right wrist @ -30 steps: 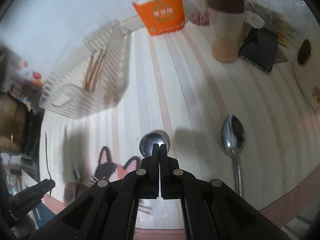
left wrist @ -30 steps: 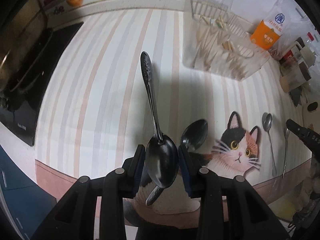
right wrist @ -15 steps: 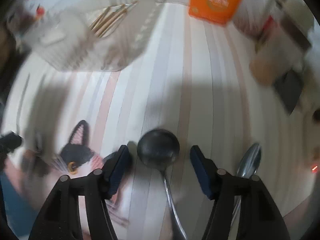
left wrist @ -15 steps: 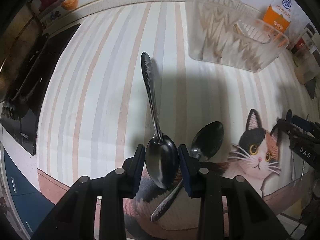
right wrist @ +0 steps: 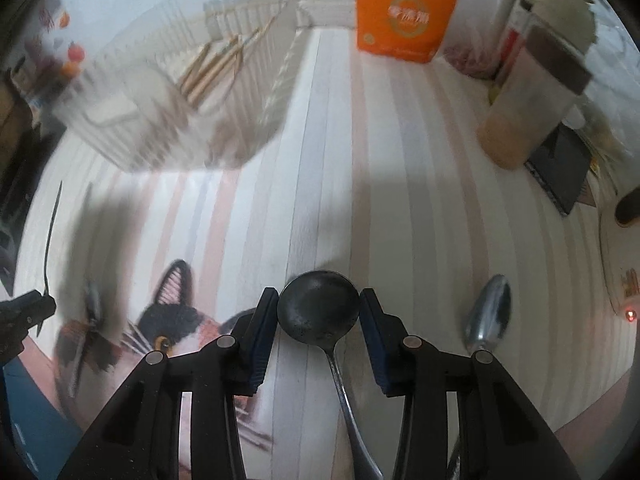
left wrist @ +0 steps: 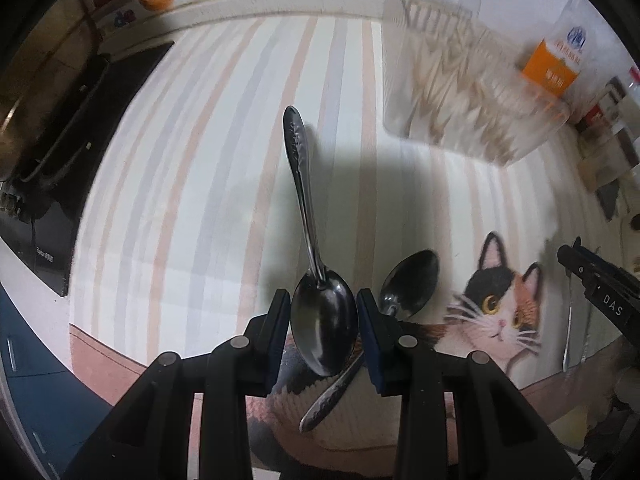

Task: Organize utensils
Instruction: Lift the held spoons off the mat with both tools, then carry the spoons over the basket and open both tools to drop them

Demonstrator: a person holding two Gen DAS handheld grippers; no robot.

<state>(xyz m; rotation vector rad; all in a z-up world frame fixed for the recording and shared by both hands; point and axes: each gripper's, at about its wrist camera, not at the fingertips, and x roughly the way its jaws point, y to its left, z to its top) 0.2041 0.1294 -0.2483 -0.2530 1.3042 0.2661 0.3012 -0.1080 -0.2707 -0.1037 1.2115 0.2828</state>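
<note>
My left gripper (left wrist: 323,322) is shut on the bowl of a steel spoon (left wrist: 320,304), whose handle points away, held above the striped mat. A second spoon (left wrist: 408,286) lies on the mat just right of it. My right gripper (right wrist: 319,320) is open, its jaws on either side of the round bowl of a dark spoon (right wrist: 318,306) lying on the mat. Another shiny spoon (right wrist: 490,314) lies to its right. A clear utensil basket (right wrist: 180,96) holding chopsticks stands at the back; it also shows in the left wrist view (left wrist: 460,80).
An orange carton (right wrist: 404,16), a lidded jar (right wrist: 532,92) and a dark phone (right wrist: 560,168) stand at the back right. A black stove (left wrist: 60,160) lies to the far left. The cat picture (left wrist: 496,304) marks the mat's front.
My right gripper has opened, from shut to jaws wide around the dark spoon's bowl. My left gripper keeps its hold on its spoon and has shifted a little over the mat.
</note>
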